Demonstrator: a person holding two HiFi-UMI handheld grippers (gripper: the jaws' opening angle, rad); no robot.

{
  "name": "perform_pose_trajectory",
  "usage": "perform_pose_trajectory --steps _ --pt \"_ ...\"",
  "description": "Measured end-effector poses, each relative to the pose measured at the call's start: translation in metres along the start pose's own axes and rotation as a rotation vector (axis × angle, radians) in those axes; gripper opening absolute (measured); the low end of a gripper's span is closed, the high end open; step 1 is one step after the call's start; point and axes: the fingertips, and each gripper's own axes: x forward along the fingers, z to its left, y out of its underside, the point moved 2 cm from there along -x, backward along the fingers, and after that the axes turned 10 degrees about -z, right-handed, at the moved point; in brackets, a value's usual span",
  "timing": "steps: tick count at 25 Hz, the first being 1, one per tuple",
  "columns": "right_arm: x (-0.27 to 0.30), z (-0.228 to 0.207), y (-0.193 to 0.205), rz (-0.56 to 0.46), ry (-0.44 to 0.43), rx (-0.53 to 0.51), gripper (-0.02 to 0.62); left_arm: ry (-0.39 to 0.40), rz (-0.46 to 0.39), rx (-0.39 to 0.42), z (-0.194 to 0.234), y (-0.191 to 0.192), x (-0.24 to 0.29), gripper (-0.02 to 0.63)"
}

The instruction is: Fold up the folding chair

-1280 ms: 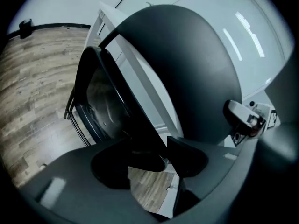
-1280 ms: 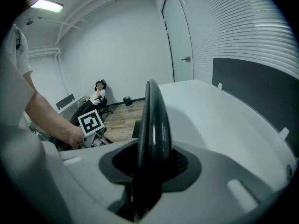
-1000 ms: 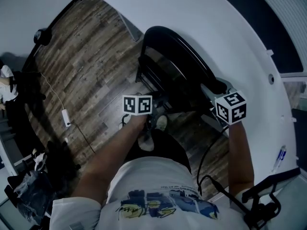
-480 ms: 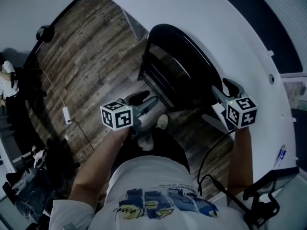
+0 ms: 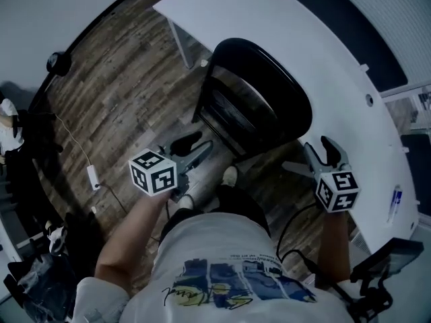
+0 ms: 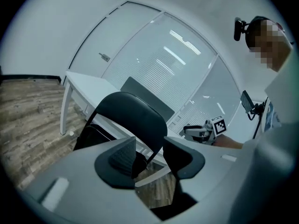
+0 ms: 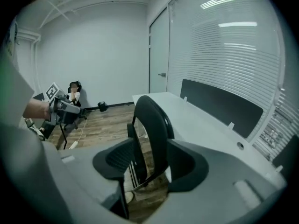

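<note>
The black folding chair (image 5: 256, 106) stands upright beside the white table, its seat lying close against the backrest. My left gripper (image 5: 195, 145) hangs over the floor just left of the chair's lower edge, apart from it. Its jaws are closing with nothing between them. In the left gripper view the chair (image 6: 135, 113) shows beyond the left gripper (image 6: 149, 153). My right gripper (image 5: 311, 155) is open at the chair's right side, clear of the frame. In the right gripper view the chair (image 7: 152, 120), seen edge-on, stands beyond the empty right gripper (image 7: 152, 160).
The white table (image 5: 303, 52) curves behind and right of the chair. A cable with a power adapter (image 5: 92, 165) lies on the wood floor at left, near dark gear (image 5: 40, 247). My shoe (image 5: 229, 175) is by the chair's foot. A seated person (image 7: 72, 90) is at the far wall.
Both grippers have drawn back from the chair toward me. The left one moved left and rolled. The right one came off the chair's right edge and now stands open.
</note>
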Motion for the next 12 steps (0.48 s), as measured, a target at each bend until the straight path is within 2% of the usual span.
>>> perform_pose_trajectory --steps 3,6,9,12 --pt "-0.016 0.044 0.000 -0.025 -0.008 -0.010 0.213 0.032 -0.008 0.050 -0.012 -0.008 -0.029 0.179" --pt "-0.036 0.109 -0.008 -0.063 -0.030 -0.026 0.198 0.059 0.014 0.122 -0.022 -0.007 -0.084 0.176" --pt "-0.053 0.174 -0.012 -0.080 -0.064 -0.037 0.175 0.035 0.043 0.193 -0.018 0.002 -0.142 0.165" --pt "-0.069 0.223 -0.010 -0.080 -0.062 -0.068 0.137 0.031 0.039 0.205 -0.016 0.007 -0.190 0.140"
